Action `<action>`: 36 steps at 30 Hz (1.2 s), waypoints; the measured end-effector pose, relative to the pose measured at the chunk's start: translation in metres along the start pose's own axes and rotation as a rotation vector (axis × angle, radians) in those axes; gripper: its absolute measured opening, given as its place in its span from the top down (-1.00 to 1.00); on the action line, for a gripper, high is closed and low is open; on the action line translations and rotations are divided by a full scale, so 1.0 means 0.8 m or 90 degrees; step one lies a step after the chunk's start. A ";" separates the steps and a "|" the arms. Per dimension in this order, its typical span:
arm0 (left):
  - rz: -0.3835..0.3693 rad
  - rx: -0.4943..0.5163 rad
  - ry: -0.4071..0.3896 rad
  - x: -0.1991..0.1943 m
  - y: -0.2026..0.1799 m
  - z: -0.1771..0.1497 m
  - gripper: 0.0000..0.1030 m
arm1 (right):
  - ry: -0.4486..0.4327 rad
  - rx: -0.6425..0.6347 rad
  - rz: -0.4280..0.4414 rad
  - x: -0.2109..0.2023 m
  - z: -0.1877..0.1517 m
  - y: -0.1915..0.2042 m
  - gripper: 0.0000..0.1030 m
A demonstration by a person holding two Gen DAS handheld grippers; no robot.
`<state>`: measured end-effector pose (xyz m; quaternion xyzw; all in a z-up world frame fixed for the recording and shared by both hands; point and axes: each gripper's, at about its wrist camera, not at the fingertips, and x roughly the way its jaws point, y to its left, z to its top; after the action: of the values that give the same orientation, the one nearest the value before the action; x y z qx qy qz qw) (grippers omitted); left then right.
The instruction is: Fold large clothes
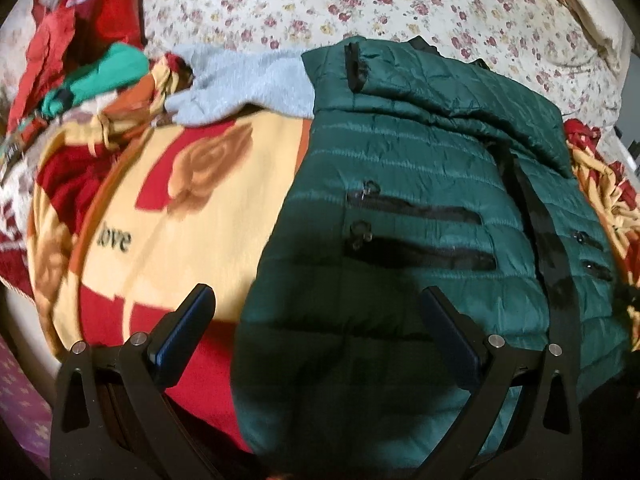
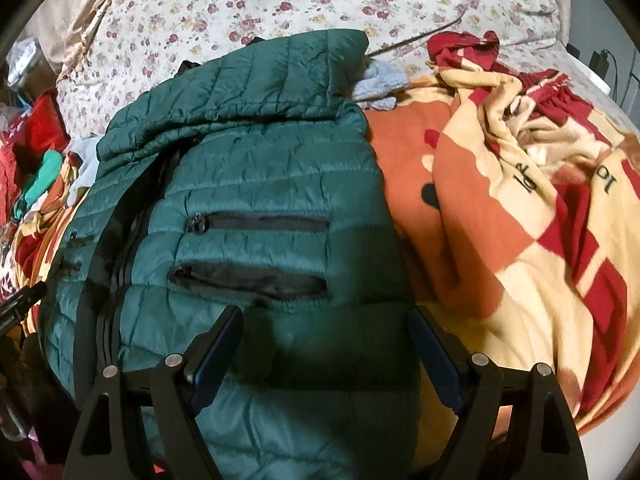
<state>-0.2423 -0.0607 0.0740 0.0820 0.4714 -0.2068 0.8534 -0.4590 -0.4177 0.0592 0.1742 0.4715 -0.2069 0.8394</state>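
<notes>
Green quilted puffer jacket (image 1: 420, 200) lies front-up on the red-and-cream fleece blanket (image 1: 160, 200) on the bed, one sleeve folded across its top at twelve o'clock. Left gripper (image 1: 316, 312) and right gripper (image 2: 326, 332) both hover over the hem, fingers spread, nothing between them. Judged next: pinch the hem corners and fold upward.

Both wrist views down on jacket (image 1: 420, 200)

Home bedroom: bed (image 2: 280, 4) under floral sheet, fleece blanket (image 1: 208, 208) with rose print spread across it, loose clothes heaped at bed edge (image 1: 80, 60), green quilted jacket (image 2: 256, 184) on top.
</notes>
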 end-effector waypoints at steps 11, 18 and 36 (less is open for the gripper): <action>-0.084 -0.055 0.074 0.003 0.040 -0.020 -0.98 | 0.053 0.026 0.012 0.005 -0.024 -0.019 -0.60; -0.126 -0.069 0.120 0.011 0.043 -0.036 -0.98 | 0.095 0.054 0.093 0.003 -0.040 -0.023 -0.60; -0.093 -0.001 0.095 -0.007 0.026 -0.040 0.64 | 0.037 -0.073 0.154 -0.024 -0.041 0.007 0.48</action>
<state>-0.2604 -0.0295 0.0603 0.0619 0.5383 -0.2618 0.7987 -0.4885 -0.3933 0.0600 0.1871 0.4824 -0.0717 0.8527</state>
